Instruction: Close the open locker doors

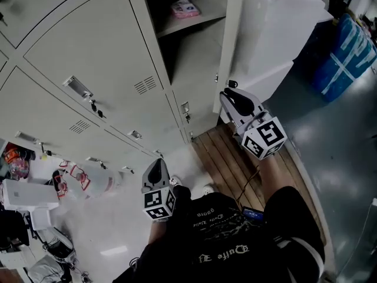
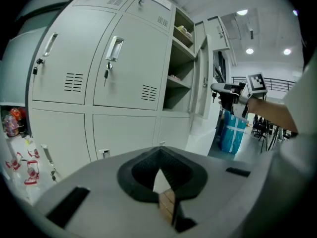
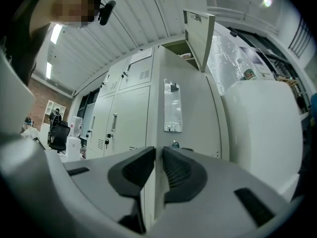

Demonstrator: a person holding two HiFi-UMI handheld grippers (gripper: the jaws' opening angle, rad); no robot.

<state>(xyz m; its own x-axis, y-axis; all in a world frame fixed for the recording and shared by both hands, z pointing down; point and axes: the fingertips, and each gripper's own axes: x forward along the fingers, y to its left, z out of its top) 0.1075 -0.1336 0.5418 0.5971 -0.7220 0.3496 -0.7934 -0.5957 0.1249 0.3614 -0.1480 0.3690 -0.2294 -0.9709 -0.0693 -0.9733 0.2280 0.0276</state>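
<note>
A bank of grey lockers [image 1: 88,69] fills the left of the head view. One lower door [image 1: 227,46] stands open, showing a shelf with a pink packet [image 1: 185,7]. My right gripper [image 1: 228,93] is at that door's free edge. In the right gripper view its jaws [image 3: 158,152] straddle the door [image 3: 190,128], and the pads press on the thin edge. A second, upper door [image 3: 199,31] also hangs open. My left gripper [image 1: 156,165] hangs low in front of the shut lockers, its jaws [image 2: 159,152] shut on nothing.
A big white wrapped block [image 1: 277,28] stands right behind the open door. A blue bag [image 1: 344,52] sits on the floor at the far right. Wooden slats [image 1: 230,158] lie under the person's feet. Bags and a pack of bottles [image 1: 76,178] crowd the lower left.
</note>
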